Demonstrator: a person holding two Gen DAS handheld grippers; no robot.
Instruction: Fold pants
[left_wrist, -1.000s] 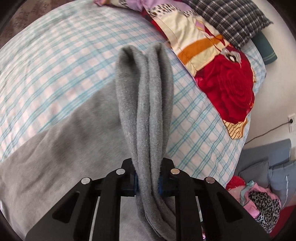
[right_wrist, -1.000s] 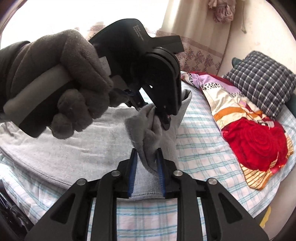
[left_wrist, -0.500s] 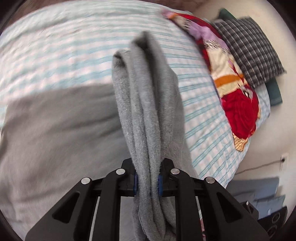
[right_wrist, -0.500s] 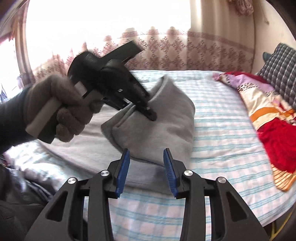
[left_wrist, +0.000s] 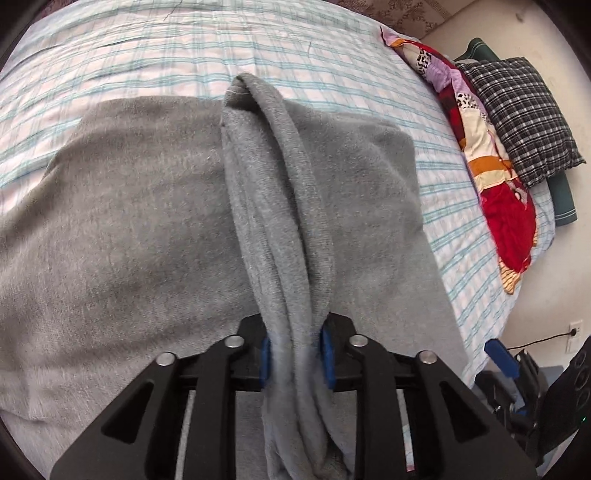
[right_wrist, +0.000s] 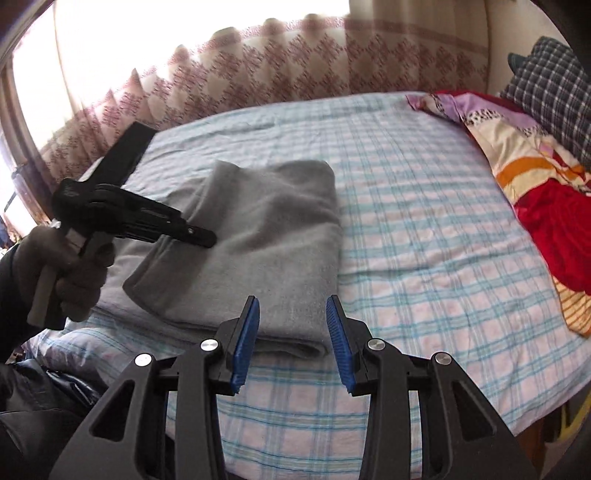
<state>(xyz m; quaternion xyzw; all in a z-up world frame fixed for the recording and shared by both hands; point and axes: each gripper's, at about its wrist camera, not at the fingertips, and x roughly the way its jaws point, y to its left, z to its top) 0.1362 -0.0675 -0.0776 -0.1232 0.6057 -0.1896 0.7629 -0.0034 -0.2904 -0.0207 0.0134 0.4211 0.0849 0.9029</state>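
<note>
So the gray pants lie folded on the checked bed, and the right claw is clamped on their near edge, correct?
Not quite. The right claw is open and holds nothing, as the right wrist view shows. The gray pants do lie folded on the checked bed.

pants (left_wrist: 147, 229) waistband beyond frame edge

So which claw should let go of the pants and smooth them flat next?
Probably the left claw: a bunch of the gray pants sits between its opening jaws, over the folded pile. The right claw is open and empty, back at the near edge.
</note>
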